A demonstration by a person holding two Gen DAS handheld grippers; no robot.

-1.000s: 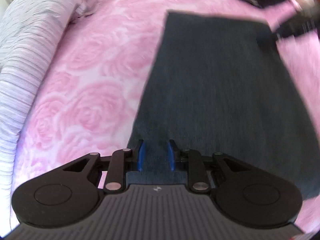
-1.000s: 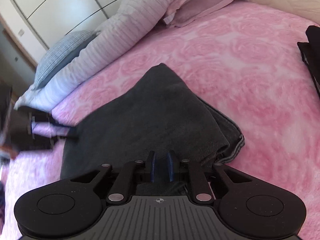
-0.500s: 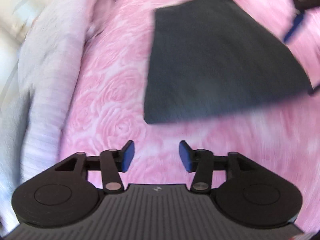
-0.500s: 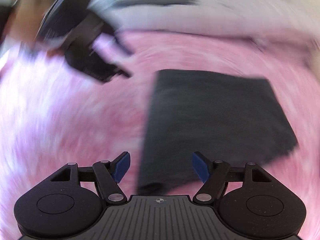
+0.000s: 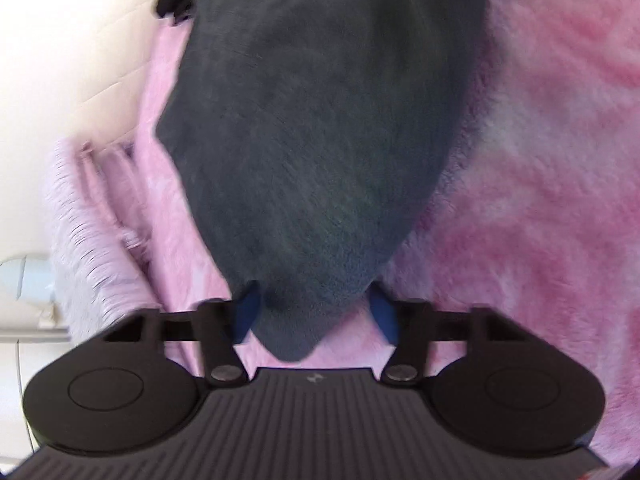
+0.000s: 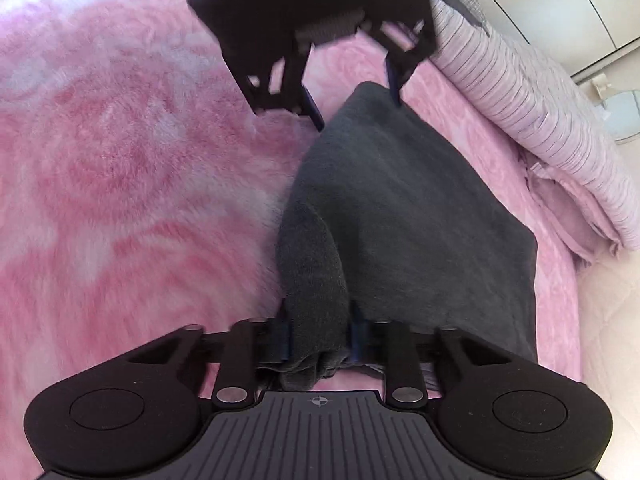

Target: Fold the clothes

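A dark grey folded garment [image 5: 320, 128] lies on the pink bed cover and stretches between the two grippers. My left gripper [image 5: 315, 314] is open, its blue pads [image 5: 246, 312] on either side of the garment's near corner without pinching it. My right gripper [image 6: 320, 338] is shut on the bunched opposite end of the garment [image 6: 400, 216]. In the right wrist view the left gripper [image 6: 356, 108] shows at the far end, jaws spread around that corner.
A fluffy pink rose-patterned bed cover [image 6: 120, 160] spreads all around. A striped lilac duvet roll [image 6: 532, 100] and a pink pillow [image 6: 576, 216] lie along one side. A cream quilted headboard [image 5: 80, 60] and white wardrobe doors [image 6: 560, 8] are beyond.
Both grippers were shut on the garment, then let go and swung round it. Now the right one has shut on one end, and the left sits open around the opposite corner.
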